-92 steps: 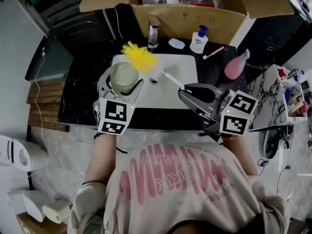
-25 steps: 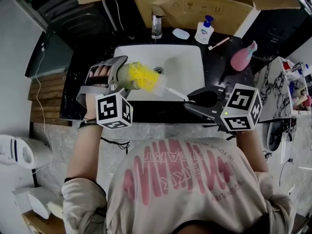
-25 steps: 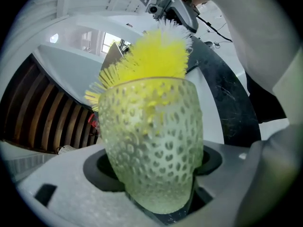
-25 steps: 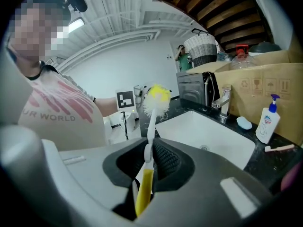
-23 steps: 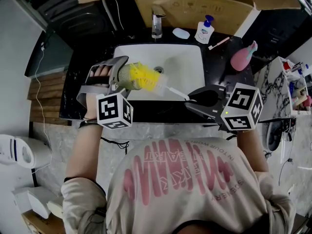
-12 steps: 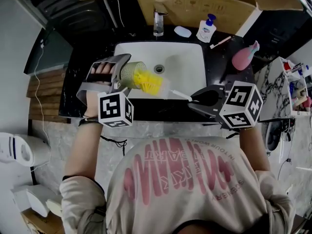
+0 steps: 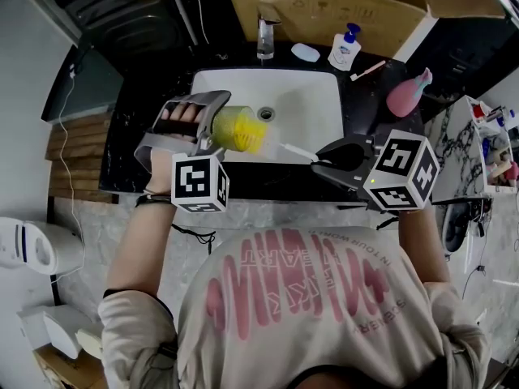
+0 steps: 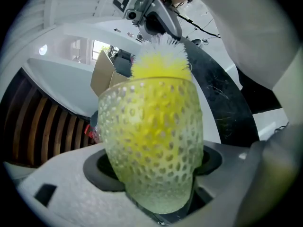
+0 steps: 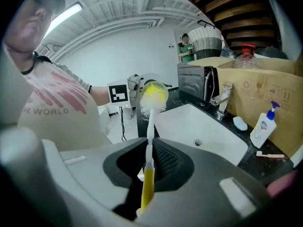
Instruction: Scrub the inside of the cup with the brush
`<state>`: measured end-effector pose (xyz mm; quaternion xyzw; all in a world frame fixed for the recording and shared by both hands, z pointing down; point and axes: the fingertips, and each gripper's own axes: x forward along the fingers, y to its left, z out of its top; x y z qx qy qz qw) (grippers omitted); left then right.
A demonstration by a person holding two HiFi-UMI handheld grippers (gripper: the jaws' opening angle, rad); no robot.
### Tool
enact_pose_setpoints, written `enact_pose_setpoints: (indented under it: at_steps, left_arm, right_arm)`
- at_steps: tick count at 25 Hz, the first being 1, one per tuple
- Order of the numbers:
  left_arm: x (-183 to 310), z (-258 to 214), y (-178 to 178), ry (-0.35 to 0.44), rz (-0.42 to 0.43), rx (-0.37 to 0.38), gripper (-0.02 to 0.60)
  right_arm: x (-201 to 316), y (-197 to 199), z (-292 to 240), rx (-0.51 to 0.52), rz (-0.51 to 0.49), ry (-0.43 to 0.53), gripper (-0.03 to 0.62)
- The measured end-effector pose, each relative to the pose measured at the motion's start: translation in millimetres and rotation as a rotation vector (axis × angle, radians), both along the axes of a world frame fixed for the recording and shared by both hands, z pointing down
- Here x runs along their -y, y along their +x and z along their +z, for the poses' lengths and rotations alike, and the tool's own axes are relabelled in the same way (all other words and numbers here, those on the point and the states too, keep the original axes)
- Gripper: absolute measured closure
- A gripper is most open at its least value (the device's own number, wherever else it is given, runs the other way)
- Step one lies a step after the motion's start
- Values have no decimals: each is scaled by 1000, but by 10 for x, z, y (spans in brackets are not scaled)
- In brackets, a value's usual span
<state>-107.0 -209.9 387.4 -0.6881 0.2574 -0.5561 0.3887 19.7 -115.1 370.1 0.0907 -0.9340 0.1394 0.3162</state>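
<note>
A dimpled pale-green cup [image 7: 229,128] lies on its side above the white sink [image 7: 316,104], mouth to the right, with my left gripper [image 7: 212,130] shut on it. In the left gripper view the cup [image 8: 151,141] fills the jaws and yellow bristles [image 8: 158,63] show through its wall and at its mouth. My right gripper [image 7: 328,154] is shut on the white-and-yellow handle of the brush [image 7: 296,150]. In the right gripper view the brush [image 9: 149,145] runs from the jaws to the cup [image 9: 154,94], its yellow head inside.
A faucet [image 7: 265,35], a soap bar [image 7: 306,52], a pump bottle [image 7: 345,47] and a toothbrush [image 7: 369,70] stand on the black counter behind the sink. A pink bottle [image 7: 408,94] sits at the right. A cardboard box [image 7: 324,10] rises at the back.
The cup has turned from upright in the sink to lying sideways, lifted above it. The brush head has gone from outside the cup to deep inside it over the last second.
</note>
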Motion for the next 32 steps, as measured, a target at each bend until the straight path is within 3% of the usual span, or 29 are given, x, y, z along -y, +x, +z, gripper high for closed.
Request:
enact_pose_setpoints:
  at_steps: [13,21,25,32]
  left_arm:
    - [22,115,61,-14,45,128,206]
    - [6,61,142,-6,64,118,206]
    - [-22,73,201,-15,80,103,206]
    - [-43,41,232,-9,77,104,206]
  right_arm:
    - [30,-81,-241,-1,-17,114,542]
    - [81,-81,-323,-20,-9,196,543]
    - [105,-134,-443,55,1,185,543]
    - [114,-171,-452,64,-9,188,545]
